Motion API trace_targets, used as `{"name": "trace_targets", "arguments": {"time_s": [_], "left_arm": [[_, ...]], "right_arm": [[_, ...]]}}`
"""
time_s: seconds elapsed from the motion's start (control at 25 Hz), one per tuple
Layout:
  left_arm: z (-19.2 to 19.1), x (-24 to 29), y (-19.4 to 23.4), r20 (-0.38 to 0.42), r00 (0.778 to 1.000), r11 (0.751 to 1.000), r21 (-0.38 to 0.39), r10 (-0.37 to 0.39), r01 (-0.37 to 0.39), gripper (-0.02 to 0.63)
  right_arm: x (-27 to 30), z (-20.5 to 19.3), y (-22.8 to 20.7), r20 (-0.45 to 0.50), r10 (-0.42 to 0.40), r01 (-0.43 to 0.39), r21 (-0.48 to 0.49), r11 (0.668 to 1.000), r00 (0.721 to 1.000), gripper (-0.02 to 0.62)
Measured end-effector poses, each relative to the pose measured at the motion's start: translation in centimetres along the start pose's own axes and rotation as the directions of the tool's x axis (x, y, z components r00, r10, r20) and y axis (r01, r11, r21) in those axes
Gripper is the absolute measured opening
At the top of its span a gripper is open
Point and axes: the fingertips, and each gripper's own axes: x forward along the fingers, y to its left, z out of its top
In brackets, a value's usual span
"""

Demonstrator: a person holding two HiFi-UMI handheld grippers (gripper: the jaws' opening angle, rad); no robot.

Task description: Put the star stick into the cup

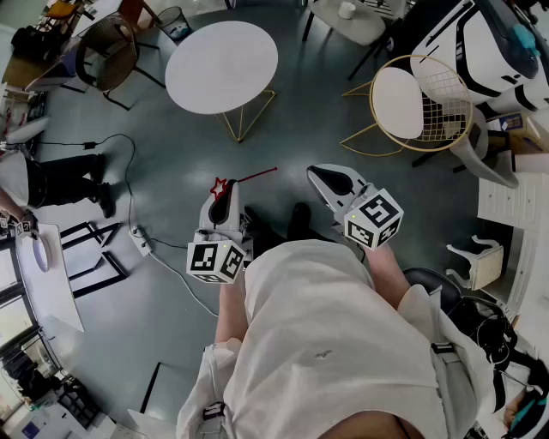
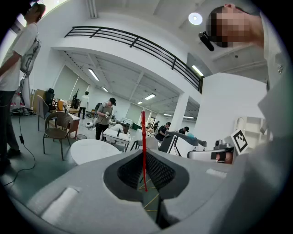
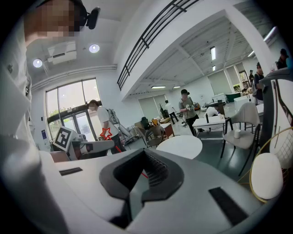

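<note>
Standing on the grey floor (image 1: 163, 163), the person holds both tools out in front of the body. The left tool (image 1: 221, 204) is clamped on the star stick (image 1: 250, 177). Its own view shows the thin red shaft pinched between the two dark pads and running straight out beyond them. From the head view, the red star sits right at this tool's tip, a little to the left. The shaft slants away to the far right, over the bare floor. The right tool (image 1: 329, 177) is just to the right of the left one, apart from it and not touching the stick. Its jaws are drawn together with nothing between them. Through the notch above its pads, the star and part of the shaft show to its left, beside the left tool's marker cube (image 3: 64, 136). A round white surface (image 1: 221, 66) stands farther off, beyond the stick's free end. A small white cup (image 1: 346, 9) stands on another surface at the far right, well apart from both tools
</note>
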Motion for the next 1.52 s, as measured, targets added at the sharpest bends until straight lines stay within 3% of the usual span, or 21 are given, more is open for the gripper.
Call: {"name": "trace_targets", "arguments": {"time_s": [0.36, 0.64, 0.84, 1.28, 1.52], "left_arm": [[-0.5, 0.9, -1.5, -0.007, 1.000, 1.000, 0.006, 0.002, -0.002, 0.023], [-0.5, 1.0, -2.1, -0.019, 1.000, 1.000, 0.019, 0.011, -0.011, 0.023], [-0.4, 0.9, -1.9, -0.027, 0.999, 0.999, 0.023, 0.024, -0.023, 0.023], [0.1, 3.5, 1.0, -0.045, 0.999, 1.000, 0.021, -0.006, 0.007, 0.023], [1.9, 6.1, 4.8, -0.033, 0.999, 1.000, 0.004, -0.008, 0.008, 0.023]], "right_arm": [[-1.3, -0.3, -1.2, -0.001, 0.003, -0.003, -0.005, 1.000, 1.000, 0.006], [-1.5, -0.3, -1.4, 0.036, 0.036, -0.038, 0.048, 0.998, 0.999, 0.006], [-1.0, -0.6, -2.3, 0.018, 0.011, -0.013, 0.064, 0.998, 1.000, 0.008], [1.4, -1.3, -4.3, -0.035, -0.055, 0.059, 0.103, 0.993, 0.998, 0.008], [4.2, 1.1, -6.1, -0.040, -0.100, 0.103, 0.093, 0.990, 0.994, 0.008]]}}
